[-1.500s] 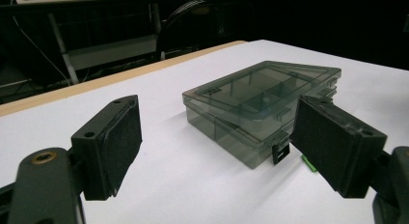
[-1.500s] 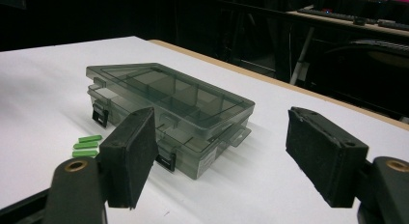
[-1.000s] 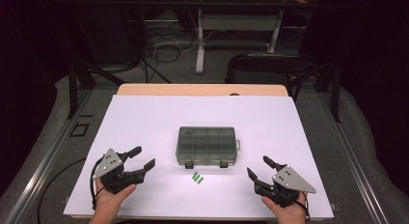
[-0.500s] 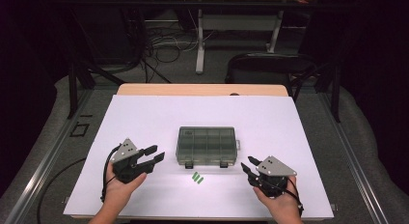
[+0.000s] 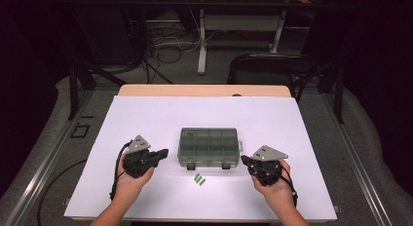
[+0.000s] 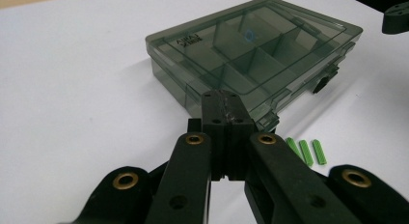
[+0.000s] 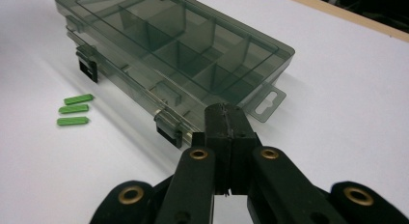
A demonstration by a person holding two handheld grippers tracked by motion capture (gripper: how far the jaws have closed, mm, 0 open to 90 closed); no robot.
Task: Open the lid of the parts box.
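A smoky clear compartment box (image 5: 209, 147) lies closed in the middle of the white table sheet (image 5: 156, 119), with two black latches on its near side. Three small green sticks (image 5: 198, 178) lie side by side just in front of it. My left gripper (image 5: 163, 152) sits left of the box, tips pointing at its left end. Its jaws have just been closing and now meet with nothing between them (image 6: 224, 105). My right gripper (image 5: 245, 160) sits right of the box, jaws likewise just closed and empty (image 7: 225, 119). The box (image 6: 251, 55) (image 7: 173, 45) and sticks (image 6: 306, 151) (image 7: 74, 109) lie ahead.
A wooden table edge (image 5: 204, 90) runs behind the sheet. Beyond it stand a dark chair (image 5: 272, 67), table legs and cables on the floor. A metal rail (image 5: 44, 167) runs along the left.
Both grippers have moved inward toward the box ends, and their jaws have gone from wide apart to closed on nothing.
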